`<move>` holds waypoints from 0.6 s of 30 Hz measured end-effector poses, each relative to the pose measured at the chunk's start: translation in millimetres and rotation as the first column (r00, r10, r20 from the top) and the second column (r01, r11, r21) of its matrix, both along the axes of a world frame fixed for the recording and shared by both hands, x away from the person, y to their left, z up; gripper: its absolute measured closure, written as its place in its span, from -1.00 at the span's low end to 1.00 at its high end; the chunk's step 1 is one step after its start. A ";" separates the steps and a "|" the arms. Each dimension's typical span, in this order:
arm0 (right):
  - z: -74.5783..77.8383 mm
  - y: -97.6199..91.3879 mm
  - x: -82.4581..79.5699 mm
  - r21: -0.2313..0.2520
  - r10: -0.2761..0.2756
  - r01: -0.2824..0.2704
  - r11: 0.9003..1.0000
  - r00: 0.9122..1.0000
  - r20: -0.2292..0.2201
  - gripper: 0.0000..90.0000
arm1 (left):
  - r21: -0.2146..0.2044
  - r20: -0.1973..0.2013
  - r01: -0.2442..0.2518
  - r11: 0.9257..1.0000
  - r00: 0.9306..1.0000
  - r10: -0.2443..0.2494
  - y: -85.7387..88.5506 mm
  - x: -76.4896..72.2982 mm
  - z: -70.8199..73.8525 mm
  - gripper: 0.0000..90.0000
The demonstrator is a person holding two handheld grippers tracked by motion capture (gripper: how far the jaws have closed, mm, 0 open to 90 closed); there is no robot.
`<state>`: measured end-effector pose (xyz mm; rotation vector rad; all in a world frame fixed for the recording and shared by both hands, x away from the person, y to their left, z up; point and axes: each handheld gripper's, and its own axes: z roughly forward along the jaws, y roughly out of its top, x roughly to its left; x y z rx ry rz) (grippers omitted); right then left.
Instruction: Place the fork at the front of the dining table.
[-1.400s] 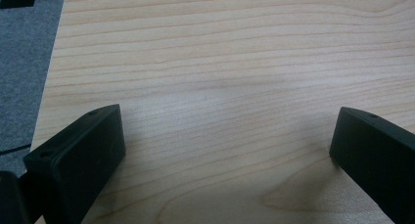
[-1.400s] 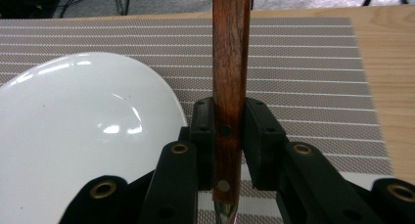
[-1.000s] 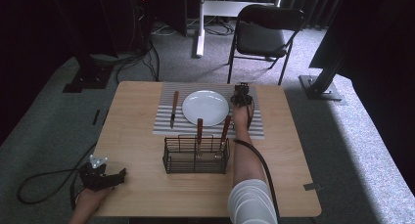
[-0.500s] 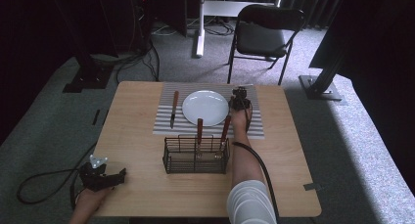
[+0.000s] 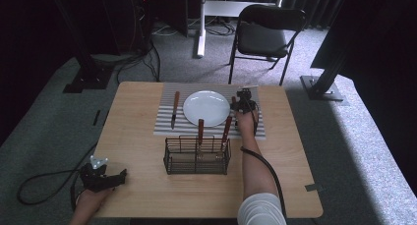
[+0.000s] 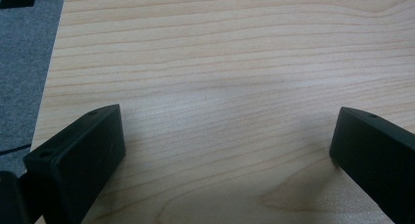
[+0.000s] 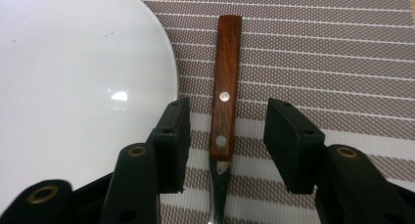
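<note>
A wooden-handled utensil [image 7: 229, 62] lies flat on the striped placemat [image 7: 318, 48], just right of the white plate [image 7: 73, 87]. My right gripper [image 7: 227, 111] straddles the handle near its metal neck. Its jaws have just been opening, and both pads stand clear of the wood. From above, the right gripper [image 5: 244, 99] sits at the plate's [image 5: 206, 107] right edge. My left gripper [image 5: 118, 176] rests at the table's near left corner. Its jaws [image 6: 227, 136] are wide open over bare wood.
A wooden-handled knife [image 5: 174, 108] lies on the placemat [image 5: 164, 126] left of the plate. A wire basket [image 5: 196, 156] in front of the mat holds two upright wooden-handled utensils [image 5: 200, 129]. A folding chair [image 5: 265, 33] stands beyond the table [image 5: 142, 195].
The right gripper has shifted slightly beside the plate. The left gripper has stayed where it was.
</note>
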<state>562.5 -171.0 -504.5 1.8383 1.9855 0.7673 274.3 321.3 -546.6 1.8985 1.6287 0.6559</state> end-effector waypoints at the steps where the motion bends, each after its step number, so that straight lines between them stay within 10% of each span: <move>1: 1.0 -0.8 -1.4 0.009 0.002 -0.002 1.000 1.000 0.000 0.07 | 0.000 0.000 0.000 1.000 1.000 0.000 0.0 0.0 0.0 -1.00; 12: 7.3 -9.3 -22.6 0.046 0.067 -0.070 0.996 0.995 0.073 -0.64 | 0.000 0.000 0.000 1.000 1.000 0.000 0.0 0.0 0.0 -1.00; 18: 6.2 -12.9 -42.9 0.082 0.105 -0.115 0.990 0.988 0.118 -0.66 | 0.000 0.000 0.000 1.000 1.000 0.000 0.0 0.0 0.0 -1.00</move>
